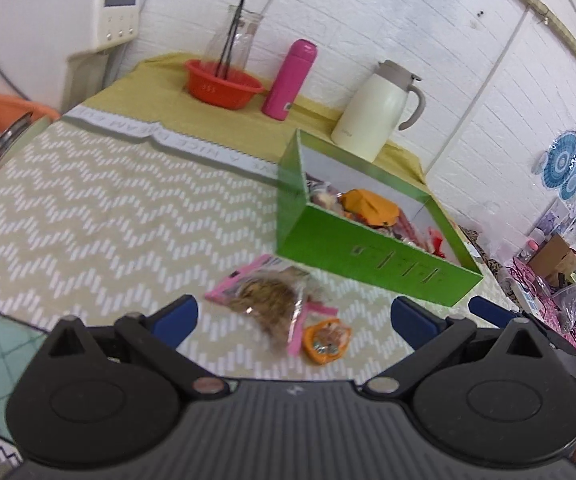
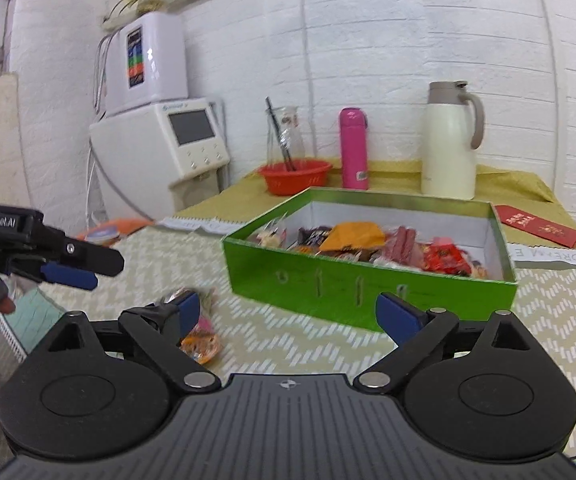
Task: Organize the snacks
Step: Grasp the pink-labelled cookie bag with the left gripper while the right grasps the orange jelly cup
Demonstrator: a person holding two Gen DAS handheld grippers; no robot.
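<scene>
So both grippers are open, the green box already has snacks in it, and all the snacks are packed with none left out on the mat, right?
Not quite. Two snacks are still out on the mat: a pink-edged packet and a small orange packet, as the left wrist view shows. The left gripper and right gripper are open, and the green box holds snacks.

Black ribbed gripper bodies, round pivot discs, silver screws, blue fingertips; white "GenRobot.AI" lettering.

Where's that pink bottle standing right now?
The pink bottle stands upright at the back of the table by the white wall, between the red basket on its left and the cream jug on its right.
</scene>
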